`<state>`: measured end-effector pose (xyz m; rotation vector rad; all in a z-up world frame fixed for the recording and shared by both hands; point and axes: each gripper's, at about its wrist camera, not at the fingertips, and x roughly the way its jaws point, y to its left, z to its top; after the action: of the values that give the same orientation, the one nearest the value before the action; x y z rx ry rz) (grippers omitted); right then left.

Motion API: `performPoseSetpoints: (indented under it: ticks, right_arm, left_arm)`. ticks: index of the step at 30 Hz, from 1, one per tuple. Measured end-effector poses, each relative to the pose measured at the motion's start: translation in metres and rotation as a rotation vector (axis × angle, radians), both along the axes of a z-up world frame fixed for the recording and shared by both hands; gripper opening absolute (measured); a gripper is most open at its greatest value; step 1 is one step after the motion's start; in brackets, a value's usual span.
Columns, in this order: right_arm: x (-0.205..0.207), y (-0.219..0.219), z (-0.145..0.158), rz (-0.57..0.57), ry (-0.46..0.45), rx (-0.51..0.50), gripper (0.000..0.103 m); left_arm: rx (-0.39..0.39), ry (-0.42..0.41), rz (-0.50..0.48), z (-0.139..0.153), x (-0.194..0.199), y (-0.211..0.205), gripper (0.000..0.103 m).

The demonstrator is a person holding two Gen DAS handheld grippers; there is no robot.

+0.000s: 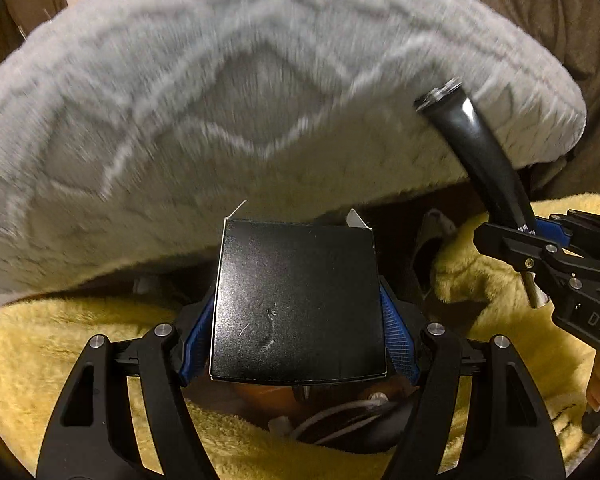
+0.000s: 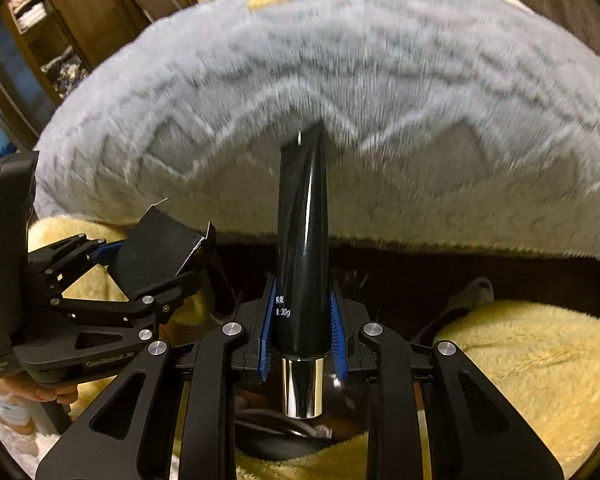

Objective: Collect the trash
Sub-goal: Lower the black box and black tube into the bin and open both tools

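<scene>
Two hand-held grippers hang side by side over a narrow dark gap between a grey fuzzy blanket (image 1: 260, 92) with a pale zigzag pattern and a yellow fleece blanket (image 1: 52, 344). The grey blanket's rounded front edge overhangs the gap and fills the upper part of both views; the yellow fleece rises on either side below, so the open room for moving is only the shadowed strip between them. At the bottom of that strip lie a white cable (image 1: 340, 412) and some dark rounded things, too dim to name.

The left hand-held gripper (image 1: 298, 308) stands fairly wide, its blue pads pressed on the two side edges of a black box (image 1: 296, 304), which it holds flat side up. The box's far end has pale torn flaps, near the grey blanket's edge. In the right wrist view the same gripper (image 2: 156, 256) and box (image 2: 156, 252) show at the left, clear of the fleece.

The right hand-held gripper (image 2: 302, 320) is nearly closed on a glossy black tube (image 2: 302, 240) with white print and a shiny silver cap at the near end. The tube's flattened far tip points at the grey blanket's edge; whether it touches cannot be told. From the left wrist view the tube (image 1: 476, 152) slants up from that gripper (image 1: 520, 232), just beside the box.
</scene>
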<state>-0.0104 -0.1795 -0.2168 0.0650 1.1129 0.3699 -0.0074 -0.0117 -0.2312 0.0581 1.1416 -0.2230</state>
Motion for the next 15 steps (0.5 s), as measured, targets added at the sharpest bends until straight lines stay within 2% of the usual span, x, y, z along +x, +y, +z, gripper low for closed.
performPoseSetpoints:
  ticks: [6,15]
  right_arm:
    - [0.006,-0.004,-0.029,-0.016,0.086,0.016,0.024]
    - [0.006,0.006,-0.045,-0.019,0.131,-0.004,0.026]
  left_arm:
    - [-0.001,0.085,-0.007,-0.031,0.002,0.001,0.069]
    - [-0.015,0.140,-0.027,-0.045,0.009,-0.003,0.069]
